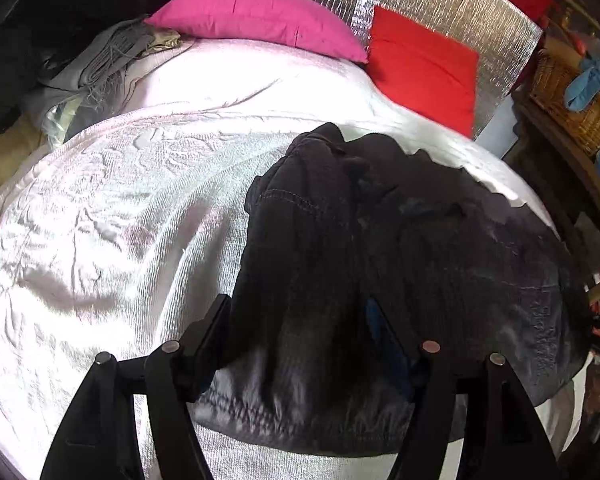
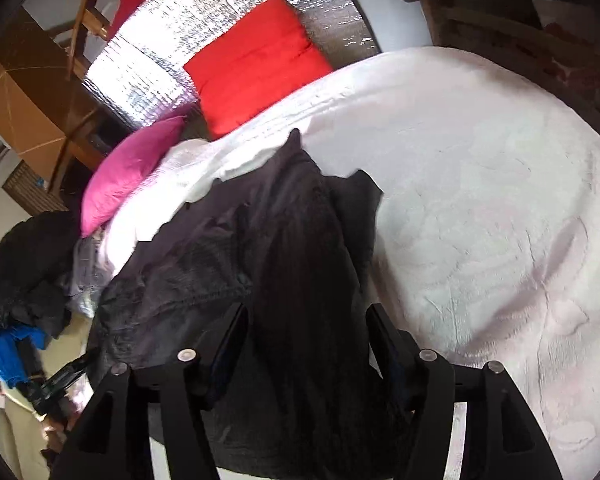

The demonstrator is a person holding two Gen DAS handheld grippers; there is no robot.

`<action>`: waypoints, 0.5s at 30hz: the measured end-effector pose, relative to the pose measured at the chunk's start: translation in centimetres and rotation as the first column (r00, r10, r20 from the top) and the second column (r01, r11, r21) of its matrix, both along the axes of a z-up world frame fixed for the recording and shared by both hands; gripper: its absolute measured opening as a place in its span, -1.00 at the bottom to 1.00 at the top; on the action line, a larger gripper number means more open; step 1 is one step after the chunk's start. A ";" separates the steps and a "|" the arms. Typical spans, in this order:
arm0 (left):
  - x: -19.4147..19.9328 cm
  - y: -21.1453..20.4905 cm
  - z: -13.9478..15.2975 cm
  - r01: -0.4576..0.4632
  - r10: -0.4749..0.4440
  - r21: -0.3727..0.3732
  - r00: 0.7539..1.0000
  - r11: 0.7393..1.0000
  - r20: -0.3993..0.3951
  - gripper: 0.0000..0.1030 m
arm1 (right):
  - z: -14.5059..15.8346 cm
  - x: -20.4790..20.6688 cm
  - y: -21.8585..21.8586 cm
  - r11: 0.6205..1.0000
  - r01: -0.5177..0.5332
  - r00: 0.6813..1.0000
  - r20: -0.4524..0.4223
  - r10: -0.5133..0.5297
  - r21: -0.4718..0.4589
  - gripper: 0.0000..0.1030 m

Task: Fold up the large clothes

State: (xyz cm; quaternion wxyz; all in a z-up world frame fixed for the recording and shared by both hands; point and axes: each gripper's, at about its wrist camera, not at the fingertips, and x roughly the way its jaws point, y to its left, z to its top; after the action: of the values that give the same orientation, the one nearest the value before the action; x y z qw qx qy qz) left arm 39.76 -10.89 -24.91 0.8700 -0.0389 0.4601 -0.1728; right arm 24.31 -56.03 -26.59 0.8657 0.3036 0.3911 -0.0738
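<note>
The dark garment (image 1: 400, 240) is lying bunched on the bed (image 1: 99, 220) below the red cushion (image 1: 424, 76), both jaws are standing spread around its folds, so closing now is risking pinching several layers together.

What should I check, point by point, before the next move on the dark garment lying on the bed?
1. Left gripper free of cloth: ok, the jaws stand open over the dark garment, pads not pressing.
2. Right gripper free of cloth: ok, jaws open, a dark fold lies between them unpinched.
3. Garment fully on the white bedspread: cannot tell, its near edge is hidden behind the fingers.
4. Garment lies flat: not ok, it is bunched and creased.
5. Room to fold: ok, bare bedspread on both sides.
6. Pink pillow and red pillow apart from the garment: ok.
</note>
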 end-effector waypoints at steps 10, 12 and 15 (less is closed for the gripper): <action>0.0 0.0 -0.7 -0.031 0.031 0.031 0.999 0.999 -0.017 0.13 | 2.2 -1.1 2.2 0.992 0.037 0.999 0.040 -0.033 -0.119 -0.42; 0.3 -0.9 -1.2 -0.040 0.041 0.092 0.999 0.995 -0.003 0.50 | -1.3 0.0 1.2 0.997 0.044 0.996 -0.080 -0.050 -0.068 -0.20; -0.5 -1.1 -0.7 -0.052 0.049 0.144 0.998 0.988 0.026 0.54 | -1.4 -0.3 0.8 0.996 0.073 0.994 -0.083 -0.077 -0.045 0.04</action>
State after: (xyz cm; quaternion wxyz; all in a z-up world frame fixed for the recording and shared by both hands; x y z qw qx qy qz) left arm 39.27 -11.98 -25.65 0.8797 0.0146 0.4607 -0.1174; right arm 24.03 -55.25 -27.96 0.8511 0.2967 0.4139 -0.1272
